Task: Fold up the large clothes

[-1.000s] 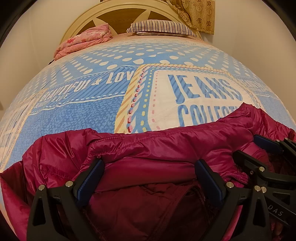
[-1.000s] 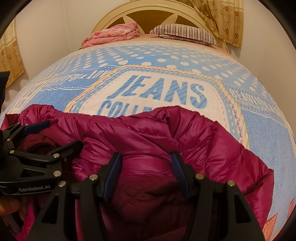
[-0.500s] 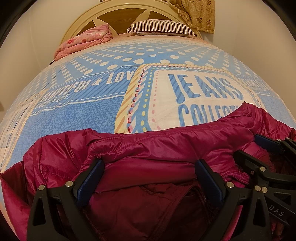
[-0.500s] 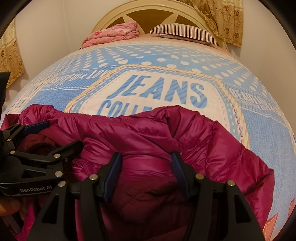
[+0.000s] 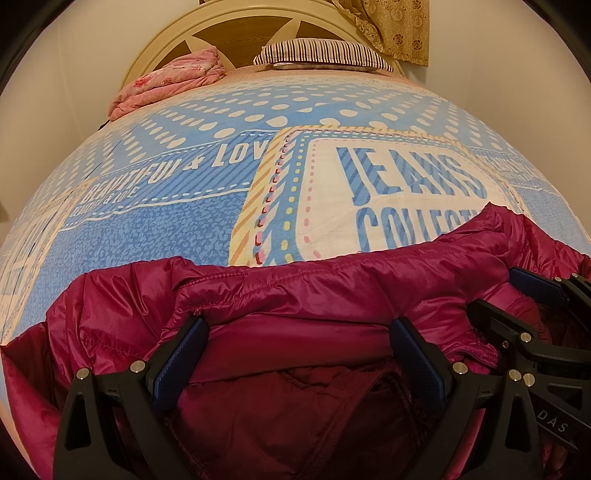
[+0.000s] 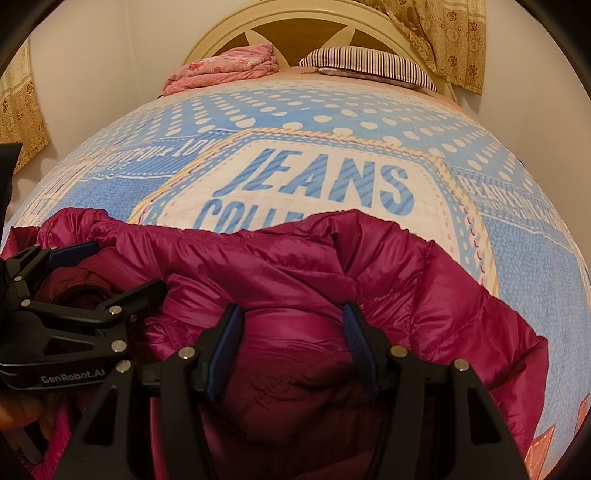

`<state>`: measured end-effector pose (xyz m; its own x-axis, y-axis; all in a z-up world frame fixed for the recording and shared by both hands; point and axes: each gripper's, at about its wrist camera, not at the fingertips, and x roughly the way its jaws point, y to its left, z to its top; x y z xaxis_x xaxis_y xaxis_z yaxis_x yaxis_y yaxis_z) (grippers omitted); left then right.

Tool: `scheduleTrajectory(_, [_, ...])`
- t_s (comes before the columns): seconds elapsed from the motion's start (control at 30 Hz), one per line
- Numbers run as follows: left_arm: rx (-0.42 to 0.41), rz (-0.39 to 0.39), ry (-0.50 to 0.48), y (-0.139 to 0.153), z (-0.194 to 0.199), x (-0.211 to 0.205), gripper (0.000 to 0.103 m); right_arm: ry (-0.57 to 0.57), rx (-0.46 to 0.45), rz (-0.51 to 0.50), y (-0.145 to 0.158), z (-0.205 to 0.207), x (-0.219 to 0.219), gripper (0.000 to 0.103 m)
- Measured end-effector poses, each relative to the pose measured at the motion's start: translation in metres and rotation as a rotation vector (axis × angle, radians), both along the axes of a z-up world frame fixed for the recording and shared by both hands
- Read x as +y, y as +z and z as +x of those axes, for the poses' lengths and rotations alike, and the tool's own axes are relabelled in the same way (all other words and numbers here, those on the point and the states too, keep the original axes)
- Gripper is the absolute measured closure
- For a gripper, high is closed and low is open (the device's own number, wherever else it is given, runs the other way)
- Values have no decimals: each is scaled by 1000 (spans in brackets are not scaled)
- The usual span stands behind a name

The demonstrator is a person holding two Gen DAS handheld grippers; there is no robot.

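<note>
My left claw [image 5: 297, 338] is spread wide, its blue-padded fingers [image 5: 184, 354] resting against the magenta down jacket [image 5: 295, 295] with a broad band of the shiny fabric lying between them, pressed by neither pad as far as I can see. My right claw [image 6: 293, 325] is also parted, though less widely, and a puffed mound of the same jacket bulges up between its fingers [image 6: 227, 339]; whether the pads actually pinch that mound I cannot tell. The two claws sit close beside each other over the garment: in the left wrist view my right claw [image 5: 517, 291] comes in from the right edge, and in the right wrist view my left claw [image 6: 110, 266] reaches in from the left, its fingers apart over a darker fold of lining. The jacket lies bunched at the near end of the bed, directly under and ahead of both claws, its quilted hem running across just beyond the fingertips and one side spilling away to the right of my right claw. Beyond it stretches the blue-and-white bedspread [image 6: 369, 122] printed with "JEANS". At the far end rest a folded pink blanket [image 5: 166, 85] and a striped pillow [image 5: 325, 55] against the cream headboard [image 6: 295, 22], with yellow patterned curtains [image 6: 450, 37] hanging beside it.
</note>
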<state>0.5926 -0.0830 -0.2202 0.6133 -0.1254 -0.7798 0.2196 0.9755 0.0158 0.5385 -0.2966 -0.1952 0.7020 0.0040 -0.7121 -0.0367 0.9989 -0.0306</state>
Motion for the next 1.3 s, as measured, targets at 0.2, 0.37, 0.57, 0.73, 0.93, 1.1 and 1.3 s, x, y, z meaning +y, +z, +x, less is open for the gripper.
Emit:
scheduleTrajectory(0.2, [30,35,-7,6,6,-3,3,4,18,-21,-1,2,2,43])
scheduleTrajectory(0.37, [-28,-64,16,59,-23,26,3,-17,-30,-75,27,-16,-7,31])
scheduleTrajectory(0.57, [-91,-4,-1,85,-130,81,4,-54,-54,37,54,-104,-46,27])
scheduleTrajectory(0.73, [-43,-2,-16,66,-234,126,3,-33,10,99,36,-195,-55,26])
scheduleTrajectory(0.93, [-34,17,30,40,-336,163,4,-86,59,132,3,-300,-61,23])
scheduleTrajectory(1.1, [-27,-23,41,27,-378,165,4,-153,50,158,-10,-352,-63,23])
scheduleTrajectory(1.3, [-7,-39,34,15,-406,158,4,-171,33,183,-14,-385,-56,23])
